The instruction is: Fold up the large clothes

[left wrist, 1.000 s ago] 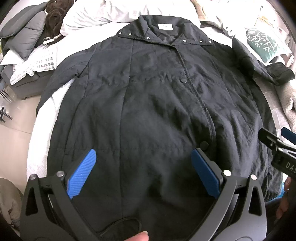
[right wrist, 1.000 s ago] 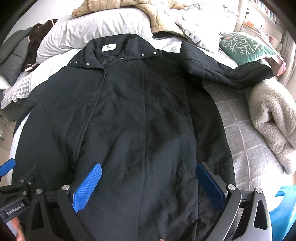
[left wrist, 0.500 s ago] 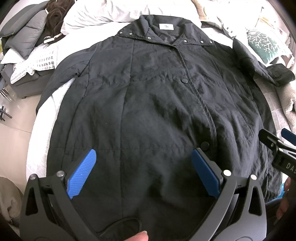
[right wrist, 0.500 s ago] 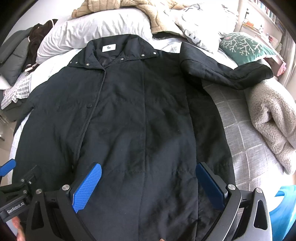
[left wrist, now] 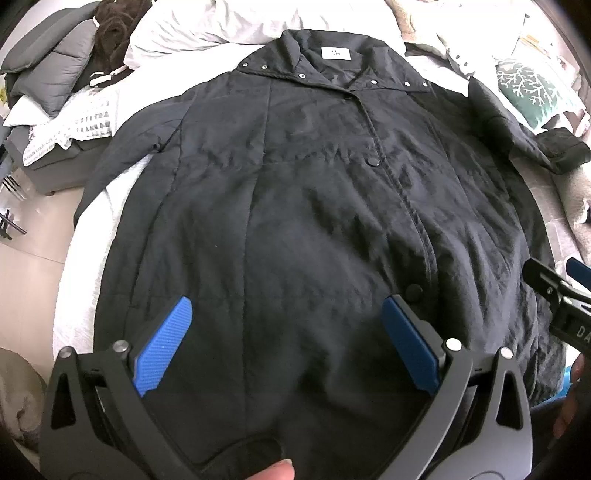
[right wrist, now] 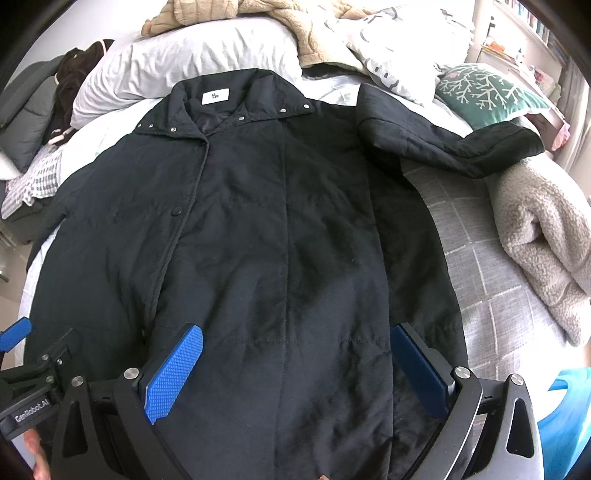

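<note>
A long black quilted coat [left wrist: 314, 206] [right wrist: 266, 229] lies flat and buttoned on the bed, collar and white label at the far end. Its one sleeve [right wrist: 454, 147] sticks out to the right; the other sleeve [left wrist: 122, 155] slants down the bed's left side. My left gripper [left wrist: 286, 332] hovers open over the coat's lower part, nothing between its blue pads. Open as well, my right gripper [right wrist: 295, 365] hangs above the lower hem area. Each gripper shows at the edge of the other's view [left wrist: 554, 295] [right wrist: 33, 365].
White pillows [right wrist: 184, 70] and a beige blanket [right wrist: 295, 22] lie beyond the collar. A green patterned cushion [right wrist: 484, 92] and a fluffy grey throw [right wrist: 543, 236] sit at the right. Dark and grey clothes [left wrist: 55, 70] pile at the left. A blue object [right wrist: 569, 424] is at the bottom right.
Both views have drifted very slightly; the coat and both open grippers stay as they were.
</note>
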The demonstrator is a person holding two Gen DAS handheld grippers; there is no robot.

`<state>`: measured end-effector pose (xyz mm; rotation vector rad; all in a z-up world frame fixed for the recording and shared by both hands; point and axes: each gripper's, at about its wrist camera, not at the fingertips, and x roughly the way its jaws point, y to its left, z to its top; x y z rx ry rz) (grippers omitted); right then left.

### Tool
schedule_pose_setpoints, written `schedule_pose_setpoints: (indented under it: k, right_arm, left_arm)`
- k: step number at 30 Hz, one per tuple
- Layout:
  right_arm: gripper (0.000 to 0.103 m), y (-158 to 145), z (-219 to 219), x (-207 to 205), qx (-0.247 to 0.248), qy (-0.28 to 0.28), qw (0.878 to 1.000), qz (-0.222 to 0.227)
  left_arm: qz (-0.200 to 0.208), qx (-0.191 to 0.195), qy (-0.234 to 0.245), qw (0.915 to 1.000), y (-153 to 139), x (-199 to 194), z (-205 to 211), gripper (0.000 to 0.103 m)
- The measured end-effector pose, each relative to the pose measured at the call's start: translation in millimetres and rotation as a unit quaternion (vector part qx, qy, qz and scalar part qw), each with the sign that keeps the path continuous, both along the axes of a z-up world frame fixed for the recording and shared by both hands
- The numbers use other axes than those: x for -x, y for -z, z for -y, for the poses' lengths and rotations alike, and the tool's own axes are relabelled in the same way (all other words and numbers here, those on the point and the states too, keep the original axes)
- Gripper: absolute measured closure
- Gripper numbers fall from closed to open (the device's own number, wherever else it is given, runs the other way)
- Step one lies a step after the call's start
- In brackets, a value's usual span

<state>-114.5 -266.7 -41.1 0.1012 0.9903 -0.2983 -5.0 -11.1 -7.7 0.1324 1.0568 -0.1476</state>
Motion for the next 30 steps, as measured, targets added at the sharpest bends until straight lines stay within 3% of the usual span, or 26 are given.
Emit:
schedule_pose_setpoints:
  k: [11,15,21,24,30]
  right_arm:
    - [0.000,0.6,5.8,3.3,0.011,0.006,1.000,-0.002]
    - [0.000,-0.2,11.4,7.1,0.005,0.002,1.000,-0.006]
    - [0.000,-9.9,37.6,20.6,-0.006,-0.021,1.000,0.007]
    - [0.000,-10.6,69.6,28.2,-0.028,-0.007,1.000,0.006]
    - [0.000,19.9,135.8,46.1,-0.129,0.012,0.990,-0.060]
  left_arm:
    - [0.028,-0.016,-0.003,0.9995,1.9,2.1,-3.8,0.001]
    - [0.017,-0.012,0.007,0.9998,4.4,0.1,-12.4,0.001]
    - [-0.035,0.046,0.021,0.9981,4.5,-13.5,-47.6,0.001]
    - [-0.068,0.064,0.016,0.9955,10.1,-20.4,-76.2,0.001]
    - [-0.121,0.096,-0.014,0.9879,23.1,-24.3,-146.8,0.001]
